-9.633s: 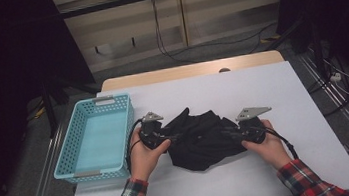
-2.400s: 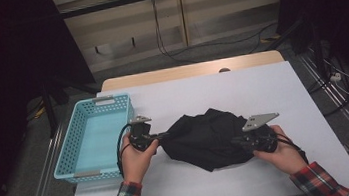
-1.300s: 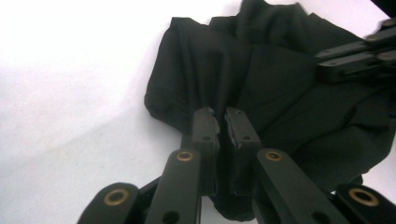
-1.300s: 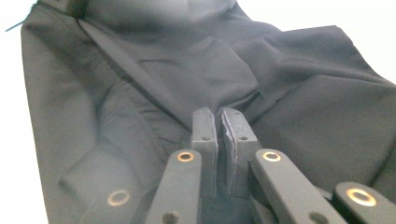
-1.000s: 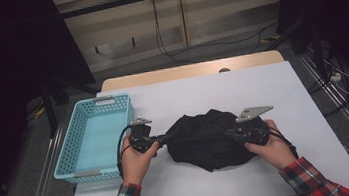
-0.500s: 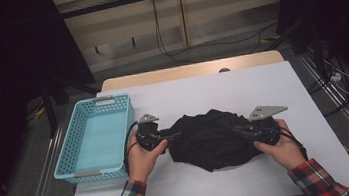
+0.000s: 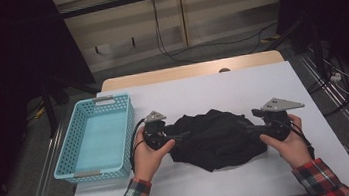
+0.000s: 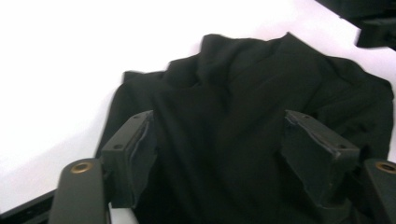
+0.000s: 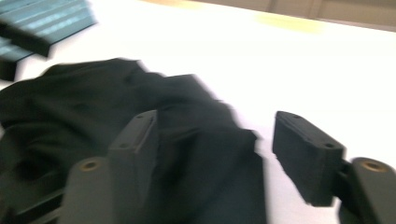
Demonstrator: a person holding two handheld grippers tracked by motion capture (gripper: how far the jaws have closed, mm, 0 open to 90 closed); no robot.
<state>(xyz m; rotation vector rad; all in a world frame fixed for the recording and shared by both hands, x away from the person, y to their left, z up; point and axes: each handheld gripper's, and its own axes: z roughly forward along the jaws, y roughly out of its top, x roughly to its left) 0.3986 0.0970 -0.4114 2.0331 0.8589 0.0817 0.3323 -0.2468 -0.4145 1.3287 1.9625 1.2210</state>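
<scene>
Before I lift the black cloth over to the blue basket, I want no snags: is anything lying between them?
Nothing visible: only bare white table separates the black cloth from the blue basket.

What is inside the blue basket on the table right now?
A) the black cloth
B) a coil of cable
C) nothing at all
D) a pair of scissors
C: the basket shows only its bare blue bottom, while the black cloth lies bunched on the table beside it, between the two grippers.
</scene>
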